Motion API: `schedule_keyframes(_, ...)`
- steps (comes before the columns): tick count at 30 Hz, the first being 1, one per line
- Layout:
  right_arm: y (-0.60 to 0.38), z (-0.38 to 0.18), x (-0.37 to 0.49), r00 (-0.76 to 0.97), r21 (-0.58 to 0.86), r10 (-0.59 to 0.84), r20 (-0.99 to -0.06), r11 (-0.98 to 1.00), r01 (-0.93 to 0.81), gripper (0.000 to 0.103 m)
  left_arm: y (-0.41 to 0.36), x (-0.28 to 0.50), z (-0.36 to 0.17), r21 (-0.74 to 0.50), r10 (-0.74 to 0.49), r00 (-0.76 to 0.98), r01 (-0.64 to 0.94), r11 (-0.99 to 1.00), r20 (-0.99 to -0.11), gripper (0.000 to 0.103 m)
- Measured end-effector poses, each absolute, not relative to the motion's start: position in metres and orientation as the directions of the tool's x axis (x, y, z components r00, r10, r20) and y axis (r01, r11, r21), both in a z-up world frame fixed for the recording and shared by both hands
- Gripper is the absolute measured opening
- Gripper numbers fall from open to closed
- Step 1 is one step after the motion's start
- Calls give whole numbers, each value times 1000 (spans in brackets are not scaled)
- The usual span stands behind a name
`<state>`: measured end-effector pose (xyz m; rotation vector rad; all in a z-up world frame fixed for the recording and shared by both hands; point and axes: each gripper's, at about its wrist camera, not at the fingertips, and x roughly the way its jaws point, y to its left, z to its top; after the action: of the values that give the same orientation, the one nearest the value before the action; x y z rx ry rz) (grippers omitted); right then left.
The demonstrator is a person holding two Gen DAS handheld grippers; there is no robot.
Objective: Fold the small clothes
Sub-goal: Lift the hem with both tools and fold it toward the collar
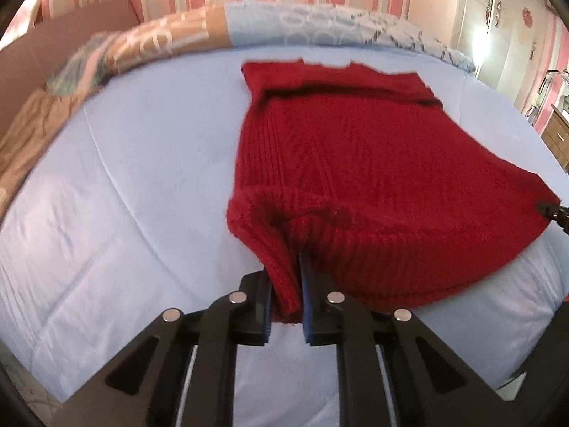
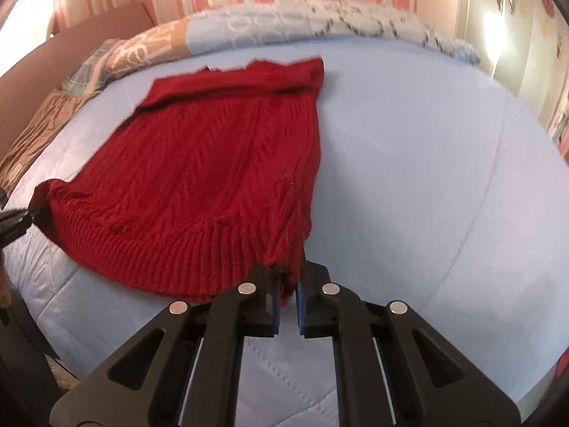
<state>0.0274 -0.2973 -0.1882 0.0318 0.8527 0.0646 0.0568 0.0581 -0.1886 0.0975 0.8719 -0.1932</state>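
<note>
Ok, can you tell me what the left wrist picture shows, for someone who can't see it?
The left gripper pinches the near corner of a red knitted sweater lying on a pale blue quilt. The right gripper holds the hem's other corner.

Sweater (image 1: 348,149) lies on bed (image 1: 142,163), pillows (image 1: 160,41) behind.

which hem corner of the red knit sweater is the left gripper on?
The left gripper pinches the red knit sweater's left hem corner; the right gripper has the opposite one.
</note>
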Motion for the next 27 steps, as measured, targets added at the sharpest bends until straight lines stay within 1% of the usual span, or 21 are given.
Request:
schedule_keyframes(4, -291, -166, 41, 716, 38, 78, -694, 997, -71, 7, 50, 76, -168, 53, -105, 706, 199, 979, -700, 13)
schedule_keyframes(8, -293, -145, 68, 774, 54, 85, -628, 996, -66, 7, 54, 101, -146, 36, -105, 765, 165, 986, -636, 13)
schedule_keyframes(11, -297, -132, 93, 811, 66, 81, -580, 996, -53, 7, 59, 130, -133, 9, -107, 796, 140, 990, -596, 13)
schedule_keyframes(15, -303, -117, 138, 852, 63, 63, -520, 997, -36, 7, 57, 176, -120, 8, -96, 832, 119, 993, -547, 13)
schedule_keyframes(18, -302, -109, 170, 868, 47, 57, -492, 998, -39, 7, 54, 210, -109, -2, -95, 851, 109, 994, -516, 13)
schedule_keyframes(23, -308, -102, 218, 884, 53, 55, -464, 998, -35, 7, 48, 258, -96, 17, -75, 877, 95, 995, -475, 13)
schedule_keyframes(27, -314, -116, 255, 871, 66, 53, -489, 998, -23, 7, 40, 295, -102, 47, -65, 880, 98, 994, -470, 13)
